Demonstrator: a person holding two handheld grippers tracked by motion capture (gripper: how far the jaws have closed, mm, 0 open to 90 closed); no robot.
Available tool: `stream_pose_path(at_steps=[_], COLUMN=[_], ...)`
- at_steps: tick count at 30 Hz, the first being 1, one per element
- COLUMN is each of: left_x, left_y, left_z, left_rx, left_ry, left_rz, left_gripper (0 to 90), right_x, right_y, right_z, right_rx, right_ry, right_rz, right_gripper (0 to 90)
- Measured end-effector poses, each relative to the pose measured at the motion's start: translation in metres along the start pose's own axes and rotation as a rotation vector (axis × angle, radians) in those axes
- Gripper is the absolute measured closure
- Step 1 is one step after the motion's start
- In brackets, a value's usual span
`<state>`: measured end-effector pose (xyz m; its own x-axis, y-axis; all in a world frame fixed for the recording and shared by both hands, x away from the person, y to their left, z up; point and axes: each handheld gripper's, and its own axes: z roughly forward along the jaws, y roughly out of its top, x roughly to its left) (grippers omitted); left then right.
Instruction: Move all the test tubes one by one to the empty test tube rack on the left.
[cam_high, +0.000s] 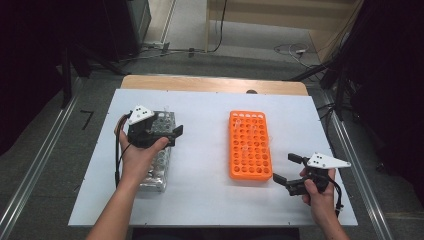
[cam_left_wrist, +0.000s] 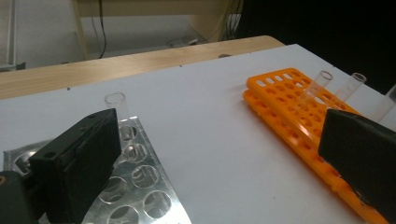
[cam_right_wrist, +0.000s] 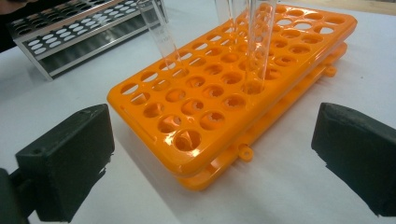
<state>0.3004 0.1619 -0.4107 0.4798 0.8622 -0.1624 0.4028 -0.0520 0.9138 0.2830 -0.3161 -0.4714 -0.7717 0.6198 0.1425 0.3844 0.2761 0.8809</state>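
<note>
Left tool (cam_high: 172, 134) wide open, empty, over the metal rack (cam_high: 159, 165).

A white bench (cam_high: 205, 175) with a bare wooden strip along its far edge carries a metal tube rack (cam_high: 159, 165) on its left part and an orange tube rack (cam_high: 249, 146) right of the middle, the two standing well apart, each holding clear glass tubes.

Lab bench: test-tube racks (cam_high: 250, 146), glass tubes (cam_right_wrist: 259, 42)
</note>
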Motion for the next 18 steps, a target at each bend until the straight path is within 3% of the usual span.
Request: stream_pose_path(at_steps=[7,12,15,18], left_x=[-0.02,-0.032,-0.038,-0.044], left_y=[-0.011,-0.021,-0.028,-0.033], left_z=[-0.018,-0.026,-0.03,-0.03], left_rx=[-0.028,-0.037,-0.048,-0.034], left_ry=[-0.048,-0.074,-0.091,-0.111], left_rz=[0.023,0.04,0.029,0.04], left_gripper=[0.0,0.0,0.0,0.0], right_x=[0.005,0.009,0.012,0.012], right_y=[0.006,0.01,0.013,0.016], right_z=[0.005,0.008,0.011,0.016], right_rx=[0.001,0.0,0.0,0.001], right_ry=[0.008,0.007,0.009,0.004], right_rz=[-0.019,-0.006,-0.001,0.01], right_gripper=[0.0,0.0,2.4,4.4])
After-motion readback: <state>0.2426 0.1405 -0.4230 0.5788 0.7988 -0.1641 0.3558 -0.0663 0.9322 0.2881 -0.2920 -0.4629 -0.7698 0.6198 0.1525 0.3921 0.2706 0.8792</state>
